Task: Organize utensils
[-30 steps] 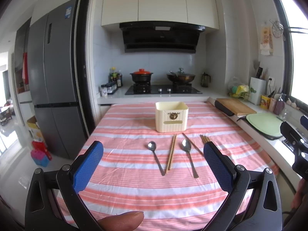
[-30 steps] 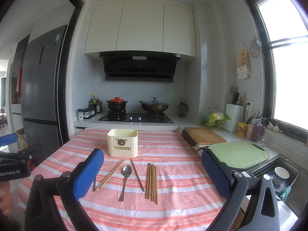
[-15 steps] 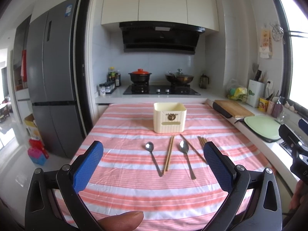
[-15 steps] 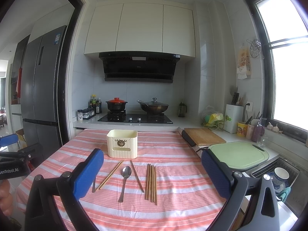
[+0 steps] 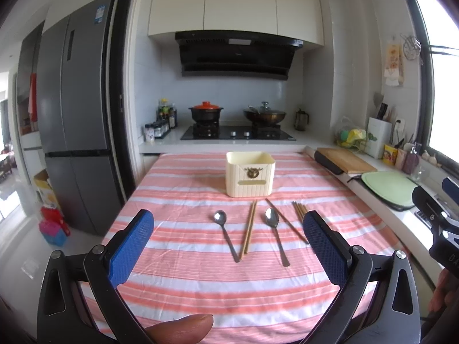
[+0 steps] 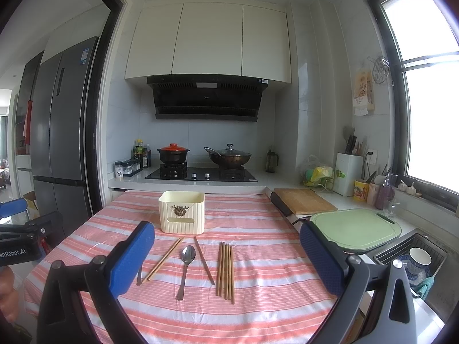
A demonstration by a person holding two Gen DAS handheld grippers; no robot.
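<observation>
A cream utensil box [image 5: 249, 173] [image 6: 182, 212] stands on the striped tablecloth [image 5: 200, 275]. In front of it lie two steel spoons [image 5: 225, 236] [image 5: 275, 236], a pair of wooden chopsticks [image 5: 249, 230], a single dark chopstick [image 5: 287, 220] and a bundle of several chopsticks [image 6: 225, 269]. The spoon [image 6: 185, 269] and chopstick pair [image 6: 163, 259] also show in the right wrist view. My left gripper [image 5: 228, 239] hovers open above the near table edge, nothing between its blue pads. My right gripper [image 6: 226, 253] is open too, held to the right.
Right of the table runs a counter with a wooden board [image 6: 304, 200], a green cutting board [image 6: 355, 228] and a sink holding a cup [image 6: 418, 258]. Behind are a stove with two pots [image 5: 238, 132] and a fridge [image 5: 74, 132] at left.
Both grippers drifted slightly; the table and utensils sit a little lower and closer in the left wrist view. Nothing was grasped or moved.
</observation>
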